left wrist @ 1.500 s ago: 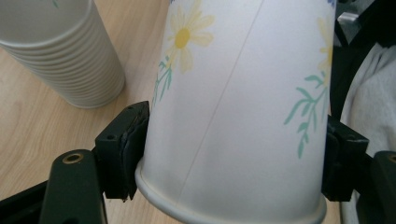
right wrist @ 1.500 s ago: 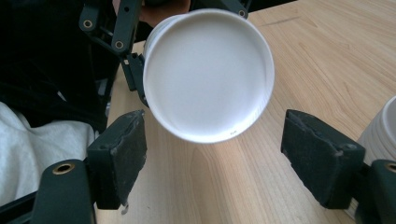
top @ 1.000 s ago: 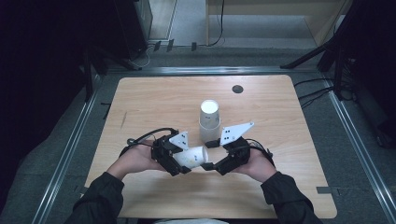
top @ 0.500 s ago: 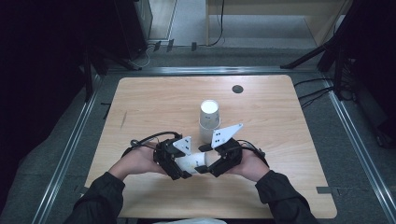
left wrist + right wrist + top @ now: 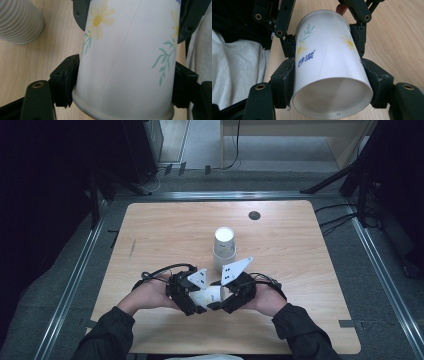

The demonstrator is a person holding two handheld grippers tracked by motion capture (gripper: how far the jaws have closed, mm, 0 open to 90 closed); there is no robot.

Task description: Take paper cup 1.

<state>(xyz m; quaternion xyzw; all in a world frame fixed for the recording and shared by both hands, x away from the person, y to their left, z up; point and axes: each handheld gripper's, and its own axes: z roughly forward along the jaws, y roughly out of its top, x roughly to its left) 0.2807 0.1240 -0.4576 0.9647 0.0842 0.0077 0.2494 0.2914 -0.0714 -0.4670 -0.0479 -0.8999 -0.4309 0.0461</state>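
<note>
Paper cup [image 5: 209,296] with a daisy print lies on its side between both grippers, near the bench's [image 5: 165,225] front edge, just in front of the person. The left gripper [image 5: 123,85] has its jaws closed on the cup's rolled rim end; the right gripper [image 5: 332,82] has its jaws closed on the base end, so each clamps one end of the same cup. In the right gripper view the recessed bottom faces the camera, blue Chinese characters run along the side beside a yellow flower, and a tiny dark mark sits on the base rim, too small to read. A ribbed grey cup [image 5: 224,247] stands upside down just behind the grippers, near the bench's middle. A small dark round disc [image 5: 254,215] lies near the far edge, well apart from both cups. Bare wood spreads wide to left and right of the hands and across the far half. Metal rails [image 5: 75,280] run along the bench's sides.
</note>
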